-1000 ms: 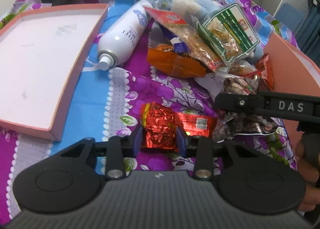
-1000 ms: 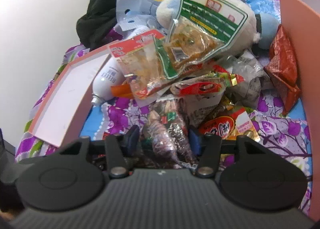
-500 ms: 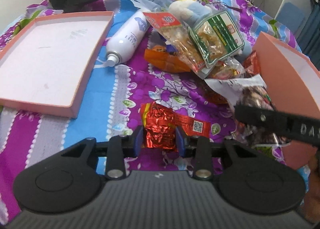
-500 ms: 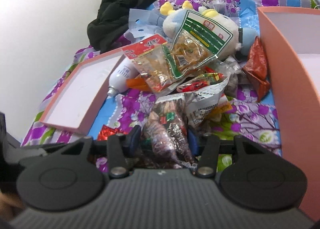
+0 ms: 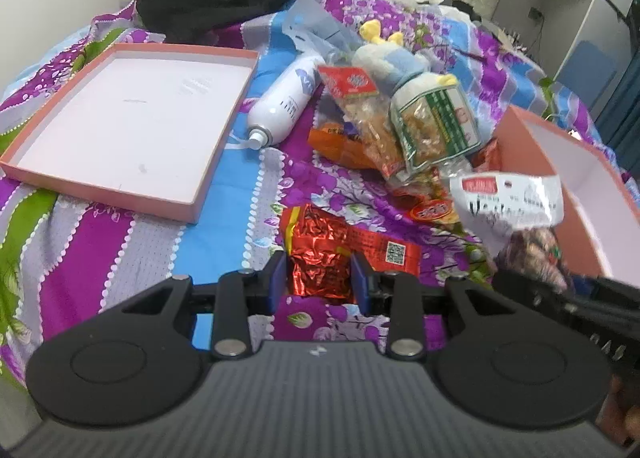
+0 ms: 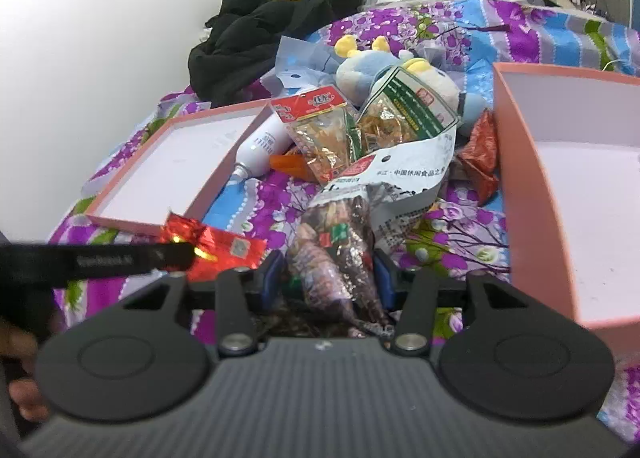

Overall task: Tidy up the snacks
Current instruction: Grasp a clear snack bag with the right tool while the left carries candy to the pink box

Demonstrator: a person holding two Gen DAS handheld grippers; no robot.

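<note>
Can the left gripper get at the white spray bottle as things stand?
Probably not yet: the left gripper is shut on the red foil packet, so its jaws are occupied. The path itself looks free: the white spray bottle lies uncovered on the bedspread beside the shallow pink tray.

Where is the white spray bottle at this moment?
In the left wrist view, the white spray bottle lies on the bedspread, between the shallow pink tray and the snack pile.
</note>
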